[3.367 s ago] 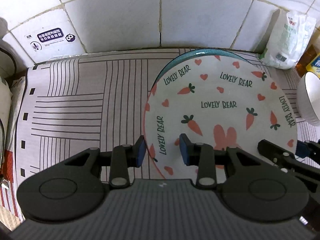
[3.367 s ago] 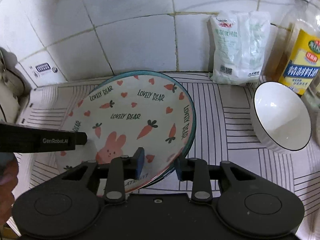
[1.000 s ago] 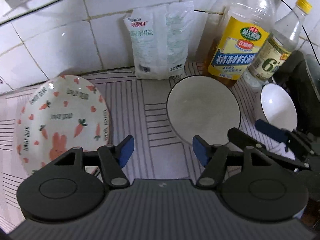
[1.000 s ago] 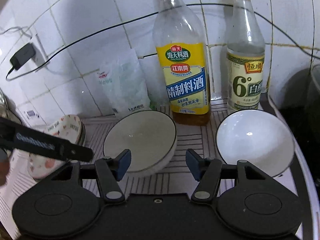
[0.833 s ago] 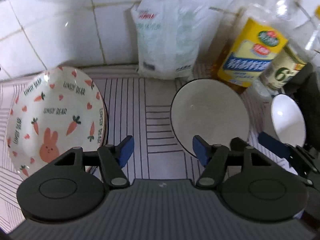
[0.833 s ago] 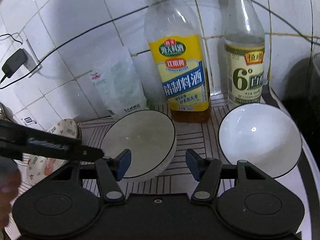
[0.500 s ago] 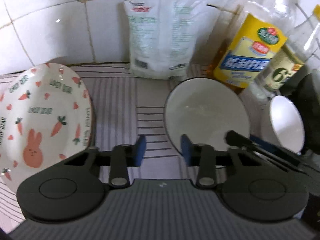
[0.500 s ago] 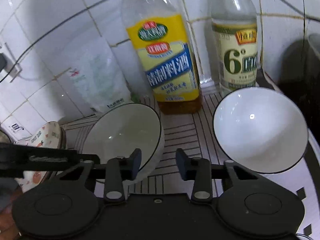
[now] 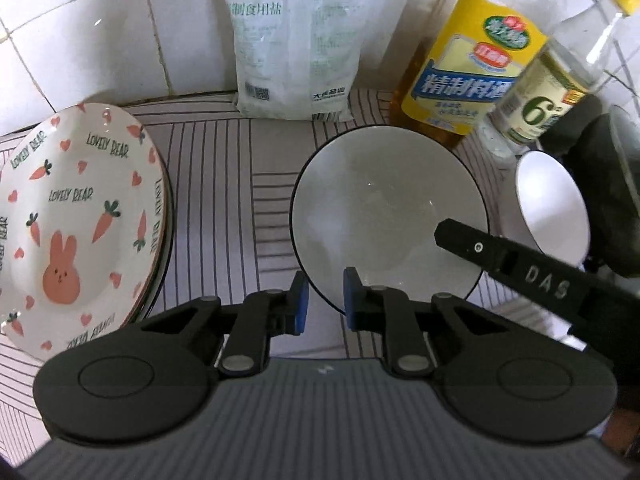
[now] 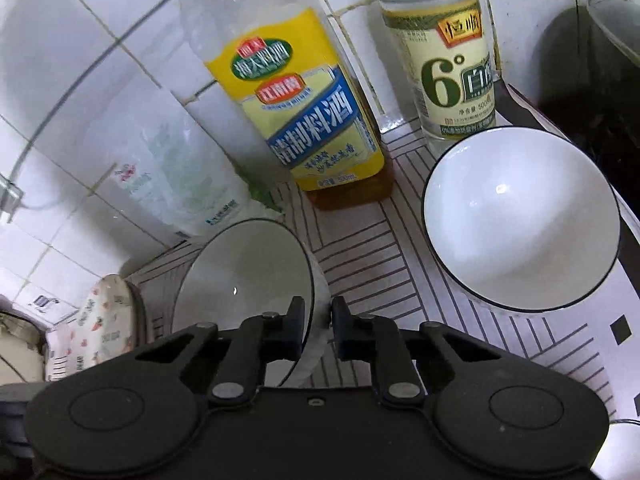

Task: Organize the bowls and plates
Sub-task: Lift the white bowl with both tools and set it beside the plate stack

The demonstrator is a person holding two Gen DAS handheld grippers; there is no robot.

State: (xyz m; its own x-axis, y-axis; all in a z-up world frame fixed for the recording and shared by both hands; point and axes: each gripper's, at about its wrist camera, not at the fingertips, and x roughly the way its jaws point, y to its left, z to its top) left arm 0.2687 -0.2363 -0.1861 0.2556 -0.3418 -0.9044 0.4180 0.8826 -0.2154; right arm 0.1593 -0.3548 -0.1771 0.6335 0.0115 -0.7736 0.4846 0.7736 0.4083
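Your left hand-held gripper (image 9: 323,300) was closing on the near rim of the bowl (image 9: 384,208), your right (image 10: 317,328) pinched its side rim; lifting level was advisable.

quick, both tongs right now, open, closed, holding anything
left tongs: jaws closing on the near rim of the black-rimmed bowl
right tongs: closed on the same bowl's rim
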